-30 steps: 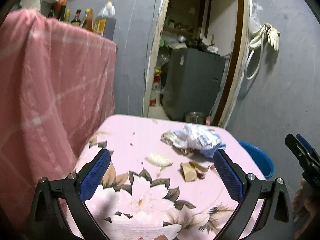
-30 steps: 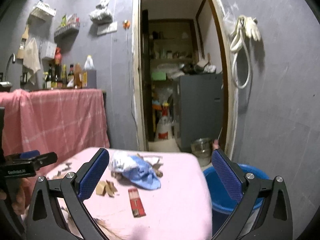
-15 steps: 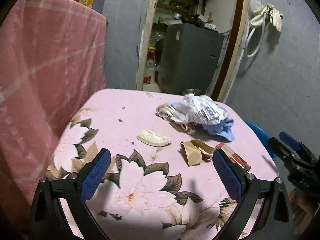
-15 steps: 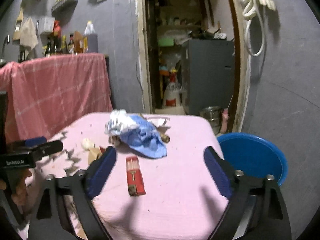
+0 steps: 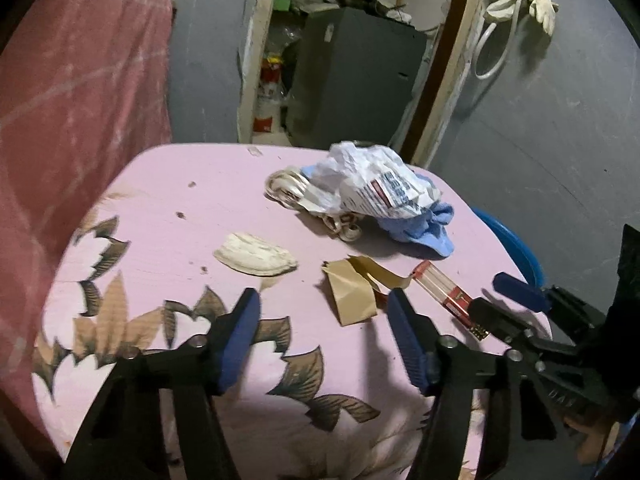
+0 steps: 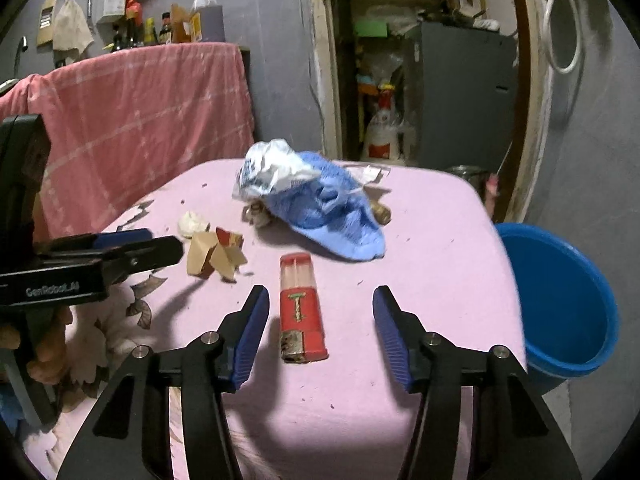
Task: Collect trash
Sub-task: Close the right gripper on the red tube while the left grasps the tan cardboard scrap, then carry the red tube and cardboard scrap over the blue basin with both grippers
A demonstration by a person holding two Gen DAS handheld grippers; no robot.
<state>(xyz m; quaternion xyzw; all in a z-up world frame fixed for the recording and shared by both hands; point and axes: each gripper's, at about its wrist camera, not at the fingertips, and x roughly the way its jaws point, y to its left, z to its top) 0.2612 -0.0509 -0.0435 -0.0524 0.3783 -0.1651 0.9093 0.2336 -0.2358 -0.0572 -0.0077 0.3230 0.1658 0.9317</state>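
Right wrist view: I am lowering my right claw (image 6: 318, 334) over the flat red-and-clear plastic packet (image 6: 301, 308) on the pink floral-cloth surface (image 6: 432, 240), jaws closing, half-narrowed, gripping nothing. My left claw (image 5: 322, 336) is also closing, empty, near the folded brown paper scrap (image 5: 352, 294). Nothing appears collected: the crumpled white printed wrapper (image 5: 372, 184), light-blue cloth (image 6: 332, 212) and pale shell-like scrap (image 5: 256, 256) are lying uncleared, and the round blue plastic tub (image 6: 560, 304) beside the surface is looking empty.
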